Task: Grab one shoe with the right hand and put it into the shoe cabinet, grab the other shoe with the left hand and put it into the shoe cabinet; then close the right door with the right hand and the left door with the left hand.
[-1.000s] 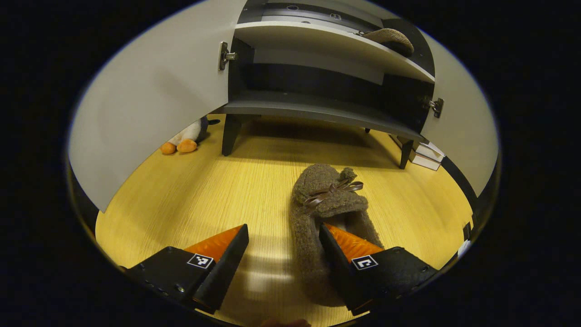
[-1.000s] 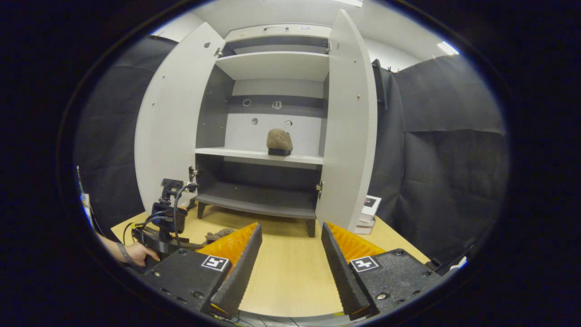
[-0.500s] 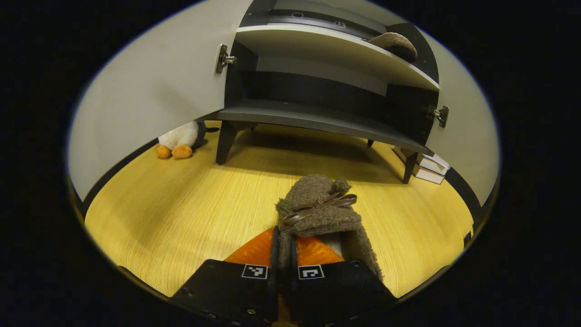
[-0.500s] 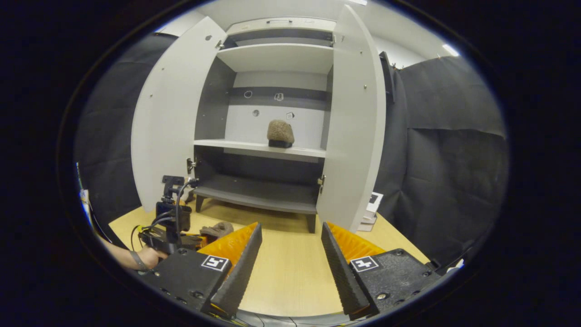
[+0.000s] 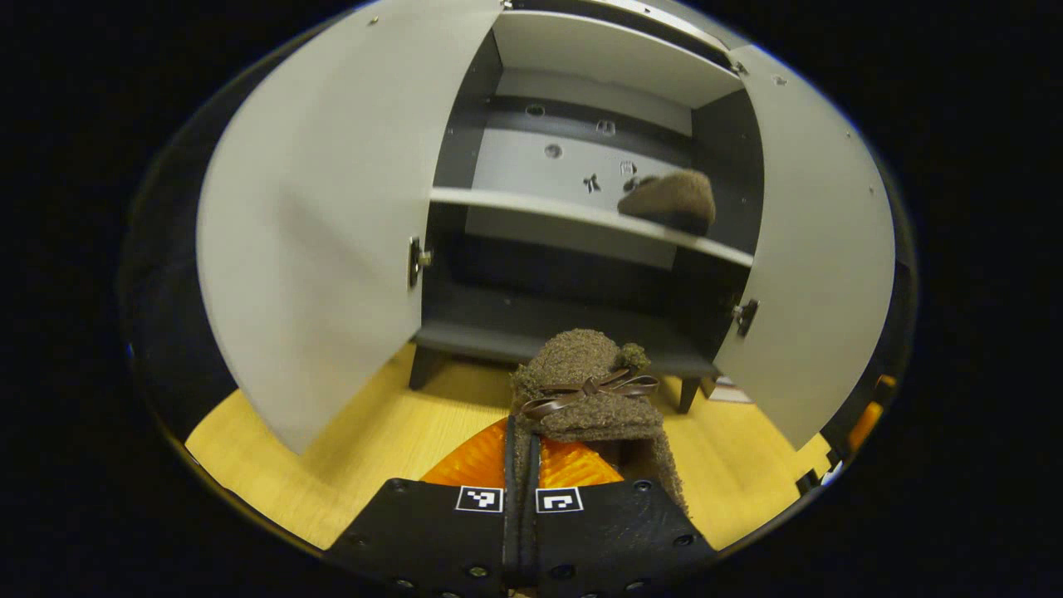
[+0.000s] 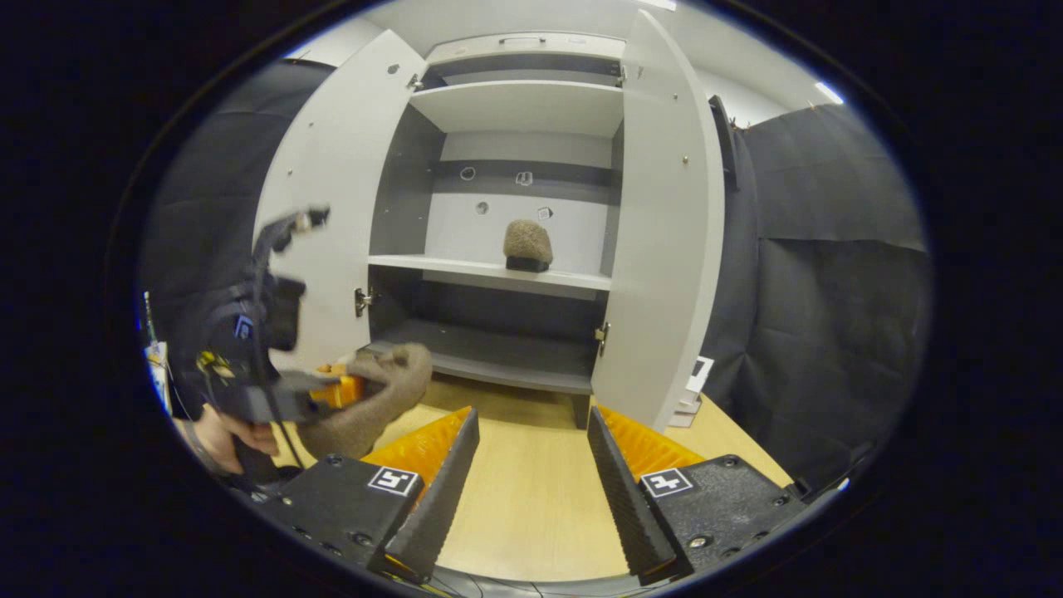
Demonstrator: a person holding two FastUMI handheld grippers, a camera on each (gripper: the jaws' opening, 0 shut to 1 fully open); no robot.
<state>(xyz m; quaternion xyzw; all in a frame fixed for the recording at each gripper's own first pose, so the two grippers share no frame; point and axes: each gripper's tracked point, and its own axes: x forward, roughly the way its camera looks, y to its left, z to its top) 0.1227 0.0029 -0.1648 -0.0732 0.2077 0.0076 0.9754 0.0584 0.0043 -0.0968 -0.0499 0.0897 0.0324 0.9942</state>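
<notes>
A brown fuzzy slipper with a bow (image 5: 585, 390) hangs above the wooden floor, facing the cabinet. My left gripper (image 5: 521, 438) is shut on its side wall. The right gripper view has that slipper (image 6: 378, 399) at the left, held up by the left gripper in a person's hand (image 6: 217, 436). The second slipper (image 5: 671, 199) (image 6: 528, 243) rests on the cabinet's middle shelf (image 6: 465, 270), toward the right. Both doors stand wide: the left door (image 5: 324, 232) (image 6: 332, 191) and the right door (image 5: 818, 274) (image 6: 664, 224). My right gripper (image 6: 531, 465) is open and holds nothing, low over the floor.
A dark bottom shelf (image 6: 498, 365) lies below the middle one, bare. White boxes (image 6: 691, 386) are stacked by the cabinet's right foot. Black cloth (image 6: 814, 291) walls off the right side. Wooden floor (image 6: 531, 507) stretches between my right gripper and the cabinet.
My left gripper shut on the slipper's side wall, then raised it off the floor and tilted up toward the cabinet. The right gripper stayed open and barely moved.
</notes>
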